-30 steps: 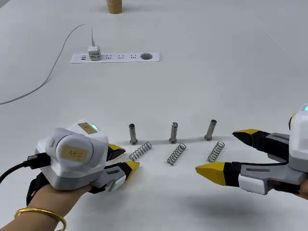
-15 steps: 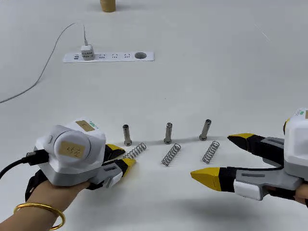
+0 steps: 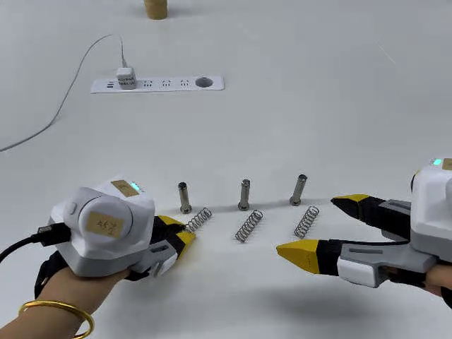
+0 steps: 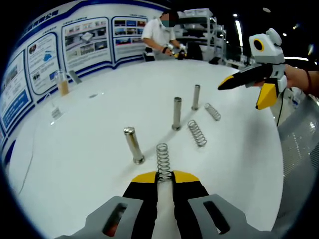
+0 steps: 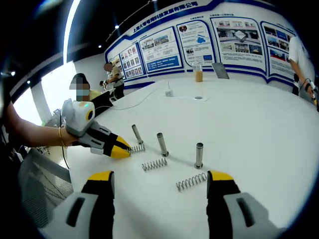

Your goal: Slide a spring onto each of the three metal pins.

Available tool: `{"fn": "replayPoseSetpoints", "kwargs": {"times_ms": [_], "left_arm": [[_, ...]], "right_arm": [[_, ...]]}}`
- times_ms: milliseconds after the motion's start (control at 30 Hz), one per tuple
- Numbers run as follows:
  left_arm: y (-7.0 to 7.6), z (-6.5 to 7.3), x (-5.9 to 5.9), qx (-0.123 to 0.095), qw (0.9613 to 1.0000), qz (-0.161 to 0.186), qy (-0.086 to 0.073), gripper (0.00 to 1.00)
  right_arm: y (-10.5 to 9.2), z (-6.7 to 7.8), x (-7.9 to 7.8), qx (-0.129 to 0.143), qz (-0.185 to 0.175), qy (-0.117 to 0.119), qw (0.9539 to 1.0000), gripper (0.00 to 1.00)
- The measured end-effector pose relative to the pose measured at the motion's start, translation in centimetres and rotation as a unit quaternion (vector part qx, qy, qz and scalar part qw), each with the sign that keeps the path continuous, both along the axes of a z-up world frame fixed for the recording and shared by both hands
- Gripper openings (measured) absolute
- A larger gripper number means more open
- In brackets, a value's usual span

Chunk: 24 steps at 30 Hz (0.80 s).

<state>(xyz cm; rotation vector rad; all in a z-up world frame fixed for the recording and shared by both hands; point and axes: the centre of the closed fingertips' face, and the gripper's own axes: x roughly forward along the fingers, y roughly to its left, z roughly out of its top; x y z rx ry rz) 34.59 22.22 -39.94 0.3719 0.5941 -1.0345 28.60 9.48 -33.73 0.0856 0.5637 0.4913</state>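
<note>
Three metal pins stand upright in a row: left (image 3: 183, 198), middle (image 3: 244, 194), right (image 3: 298, 190). In front of each lies a spring: left spring (image 3: 198, 219), middle spring (image 3: 248, 225), right spring (image 3: 306, 221). My left gripper (image 3: 178, 236) has its yellow tips closed on the near end of the left spring (image 4: 163, 158), beside the left pin (image 4: 133, 145). Spread wide open, my right gripper (image 3: 314, 226) hovers by the right spring (image 5: 191, 182) without touching it.
A white power strip (image 3: 157, 84) with a plugged-in charger (image 3: 126, 78) and its cable lies at the back left. A tan cup (image 3: 155, 7) stands at the far edge. A person stands beyond the table's far edge (image 4: 162, 35).
My left gripper has crept forward to the left spring and its jaws have closed around the spring's near end. The right gripper has stayed open in much the same place.
</note>
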Motion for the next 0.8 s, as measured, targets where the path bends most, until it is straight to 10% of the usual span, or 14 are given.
{"fn": "replayPoseSetpoints", "kwargs": {"times_ms": [567, 800], "left_arm": [[-0.1, 4.1, -2.7, -0.057, 0.9977, -0.005, -0.035, 0.1], [-0.5, 6.1, -3.6, -0.093, 0.9942, -0.008, -0.052, 0.1]], "right_arm": [[2.9, 1.5, 0.0, 0.068, 0.004, -0.002, 0.9977, 0.67], [4.4, 3.0, 0.7, 0.134, -0.006, -0.007, 0.9909, 0.6]]}}
